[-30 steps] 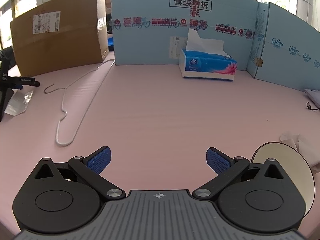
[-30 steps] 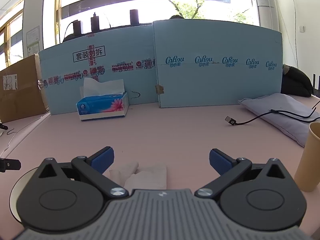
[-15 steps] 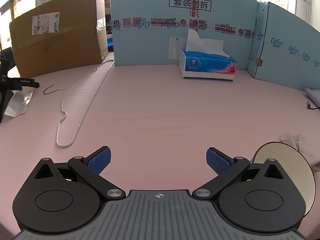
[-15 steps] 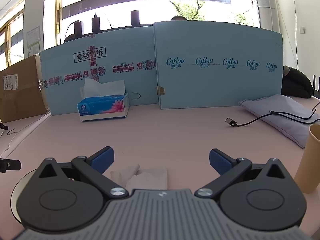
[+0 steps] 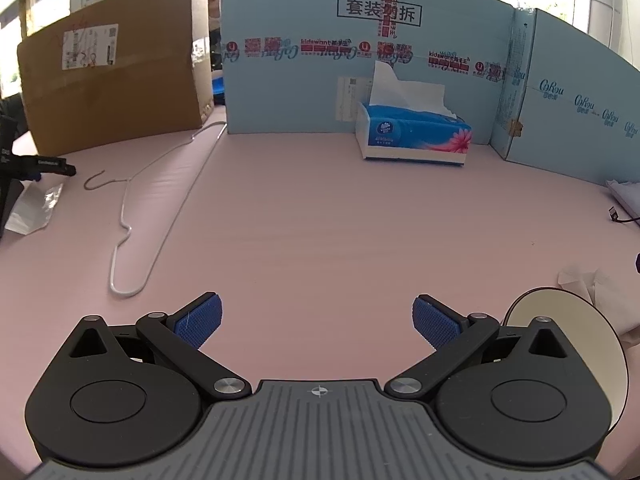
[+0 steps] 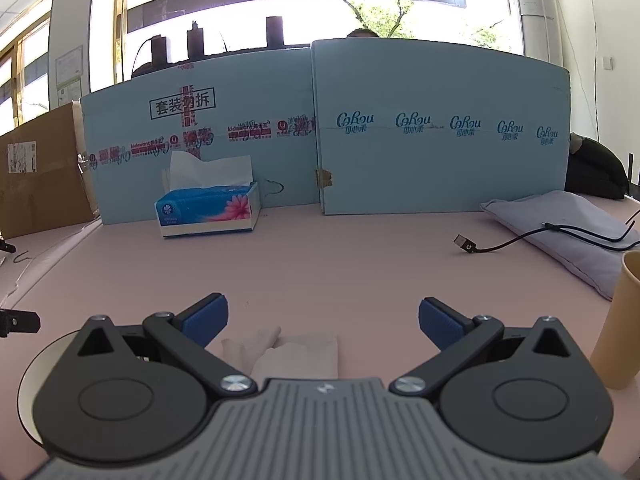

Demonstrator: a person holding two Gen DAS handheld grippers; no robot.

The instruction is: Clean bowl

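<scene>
Nothing is seen to have shifted since the earlier frames: both grippers are kept low over the pink table (image 5: 320, 220), each with its blue pads spread wide and nothing held between them. With the bowl (image 5: 560, 304) taken as landmark, the wire hanger (image 5: 132, 236) is found well to its left, the left gripper (image 5: 316, 316) just to its left, and the tissue box (image 5: 416, 136) far behind it against the blue panels. Just to the bowl's right a crumpled tissue (image 6: 292, 350) is seen lying under the right gripper (image 6: 323, 316), and the paper cup (image 6: 620, 320) stands furthest right.
</scene>
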